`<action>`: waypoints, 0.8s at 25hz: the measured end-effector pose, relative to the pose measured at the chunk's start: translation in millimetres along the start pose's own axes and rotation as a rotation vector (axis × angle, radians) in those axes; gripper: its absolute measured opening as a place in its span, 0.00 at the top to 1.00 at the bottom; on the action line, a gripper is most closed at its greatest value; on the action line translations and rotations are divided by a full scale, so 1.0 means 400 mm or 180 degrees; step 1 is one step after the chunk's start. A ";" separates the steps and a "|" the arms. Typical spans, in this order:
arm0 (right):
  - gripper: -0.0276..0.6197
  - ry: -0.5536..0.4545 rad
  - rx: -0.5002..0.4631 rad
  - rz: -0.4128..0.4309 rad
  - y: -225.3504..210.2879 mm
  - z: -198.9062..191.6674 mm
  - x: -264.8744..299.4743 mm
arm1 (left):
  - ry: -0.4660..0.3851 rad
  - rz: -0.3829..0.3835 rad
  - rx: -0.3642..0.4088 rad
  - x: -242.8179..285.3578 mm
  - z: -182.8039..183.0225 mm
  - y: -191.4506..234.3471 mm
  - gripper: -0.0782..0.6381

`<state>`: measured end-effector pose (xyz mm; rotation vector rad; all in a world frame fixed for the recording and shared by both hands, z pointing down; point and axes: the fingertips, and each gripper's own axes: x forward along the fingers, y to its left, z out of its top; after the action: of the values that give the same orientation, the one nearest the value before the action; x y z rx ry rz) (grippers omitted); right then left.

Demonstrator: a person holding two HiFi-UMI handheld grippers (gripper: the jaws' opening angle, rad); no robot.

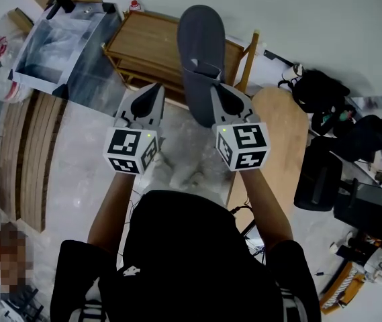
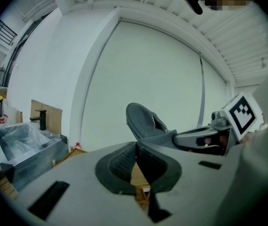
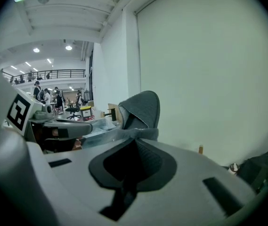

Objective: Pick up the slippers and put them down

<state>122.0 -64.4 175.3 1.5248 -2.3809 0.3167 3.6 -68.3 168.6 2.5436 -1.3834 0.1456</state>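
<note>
A grey slipper (image 1: 199,59) is in the air in front of me, over a wooden rack (image 1: 144,45). My right gripper (image 1: 215,90) is shut on its near edge. In the right gripper view the slipper (image 3: 142,111) rises straight from the closed jaw tips of the right gripper (image 3: 134,141). My left gripper (image 1: 155,90) is level with it to the left, a little apart from the slipper. Its jaws meet at the tips with nothing between them, as the left gripper (image 2: 136,147) shows in its own view. From there the slipper (image 2: 143,121) is to the right. No second slipper is in view.
A metal sink unit lined with clear plastic (image 1: 63,45) stands left of the rack. Wooden planks (image 1: 29,153) lie on the floor at the left. A rounded wooden board (image 1: 281,146) lies to the right, with black bags (image 1: 318,92) and dark equipment (image 1: 368,210) beyond it.
</note>
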 end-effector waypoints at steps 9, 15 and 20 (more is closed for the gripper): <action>0.95 0.0016 -0.0025 0.0148 -0.023 -0.059 -0.083 | 0.0009 0.0143 -0.0019 -0.032 -0.048 -0.096 0.88; 0.95 0.0014 -0.0055 0.0260 -0.030 -0.106 -0.154 | -0.0006 0.0244 -0.0086 -0.082 -0.085 -0.168 0.88; 0.95 0.0004 -0.0084 0.0346 -0.015 -0.143 -0.203 | -0.0006 0.0353 -0.0075 -0.139 -0.121 -0.210 0.88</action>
<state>166.8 21.2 199.2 1.3863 -2.4621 0.3086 45.0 33.3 190.4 2.4492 -1.5184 0.1456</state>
